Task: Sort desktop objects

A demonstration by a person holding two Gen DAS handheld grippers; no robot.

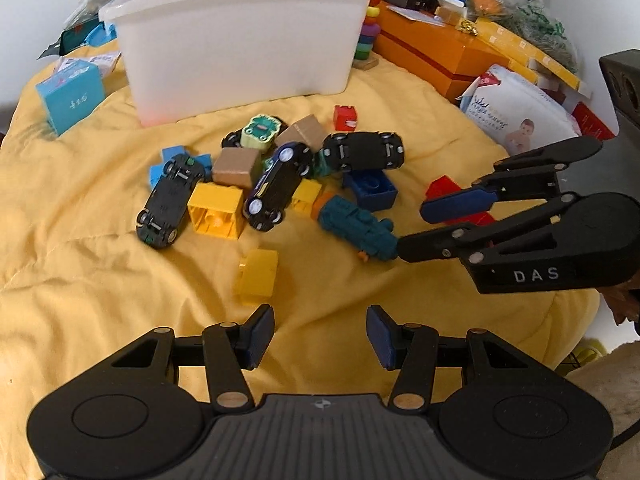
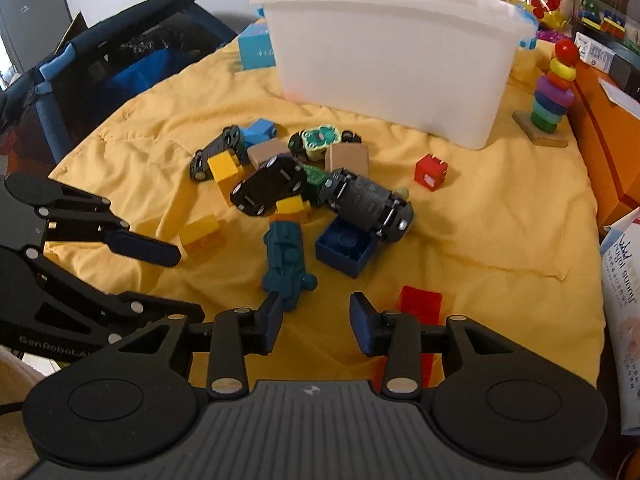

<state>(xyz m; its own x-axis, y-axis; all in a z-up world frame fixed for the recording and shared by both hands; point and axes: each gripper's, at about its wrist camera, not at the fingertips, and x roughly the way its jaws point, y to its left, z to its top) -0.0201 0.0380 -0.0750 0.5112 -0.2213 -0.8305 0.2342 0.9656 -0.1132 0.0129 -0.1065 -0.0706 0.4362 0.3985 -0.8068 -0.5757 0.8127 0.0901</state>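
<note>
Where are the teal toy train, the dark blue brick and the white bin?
teal toy train (image 2: pixel 286 258), right wrist view, on its body.
dark blue brick (image 2: pixel 345 249), right wrist view, on its hollow open face.
white bin (image 1: pixel 240 52), left wrist view, on its front wall.

Bright, even indoor light; fisheye bend at the edges.
The yellow blanket (image 1: pixel 100 280) shows only soft shadows. The white bin (image 1: pixel 240 40) looks slightly washed out, corners vignette to white, and distant clutter is mildly blurred.

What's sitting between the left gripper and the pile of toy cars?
In the left wrist view, one yellow block lies on the yellow blanket between the left gripper and the pile.
</note>
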